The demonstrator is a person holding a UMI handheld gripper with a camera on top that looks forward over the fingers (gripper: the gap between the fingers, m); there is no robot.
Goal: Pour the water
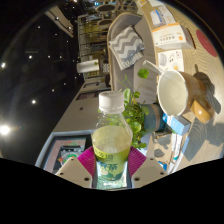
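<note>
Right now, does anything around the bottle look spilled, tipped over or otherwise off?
No spill shows. The water bottle stands upright between the jaws, cap on. What stands out is the white mug beyond it: it seems to lie on its side, mouth facing the bottle. The whole view is tilted, so that is uncertain.

bottle (111,140): white cap, yellow-green label | mug (171,91): cream | cloth (127,45): grey zigzag

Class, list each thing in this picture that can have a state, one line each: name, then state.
Bottle: upright, white cap on, partly filled with yellowish liquid, between the fingers.
Gripper: shut on the bottle, both pads against its sides.
Mug: tipped on its side, mouth facing the bottle, looks empty.
Cloth: folded, beyond the mug.
</note>
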